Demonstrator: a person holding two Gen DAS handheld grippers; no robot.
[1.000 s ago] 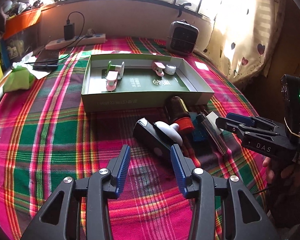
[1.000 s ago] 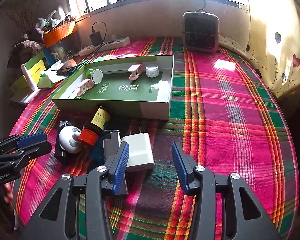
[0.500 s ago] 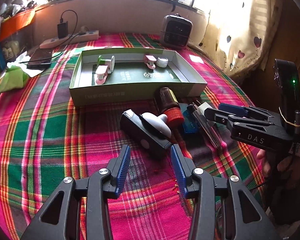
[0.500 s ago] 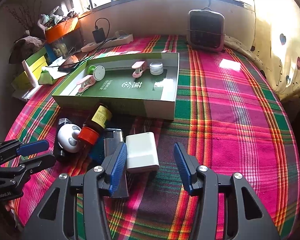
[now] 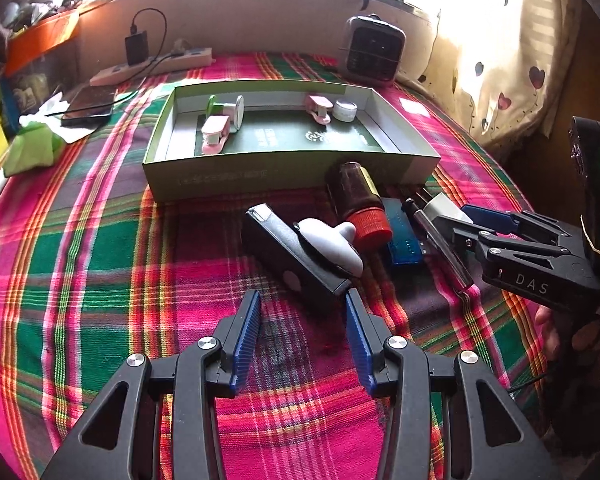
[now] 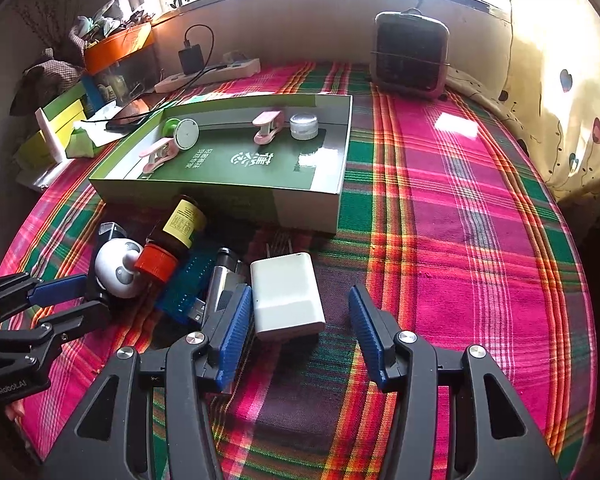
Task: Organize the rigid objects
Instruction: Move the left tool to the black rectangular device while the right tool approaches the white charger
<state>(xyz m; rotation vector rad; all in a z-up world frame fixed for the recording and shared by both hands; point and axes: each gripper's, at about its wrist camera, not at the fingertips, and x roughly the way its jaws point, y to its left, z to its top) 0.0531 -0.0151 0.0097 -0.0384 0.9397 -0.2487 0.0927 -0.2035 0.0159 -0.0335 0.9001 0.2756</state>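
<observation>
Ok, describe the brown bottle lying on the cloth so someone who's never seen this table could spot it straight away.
Find the big shallow green box in the middle of the plaid cloth. Just in front of its near wall lies a pile of small items; the brown bottle is on its side there, base toward the box. It alone has a yellow label and a red-orange cap, which touches the white round gadget.

Black left gripper (image 5: pixel 302 338), blue ribbed jaws, silver screws, right gripper (image 6: pixel 298 338) alike
</observation>
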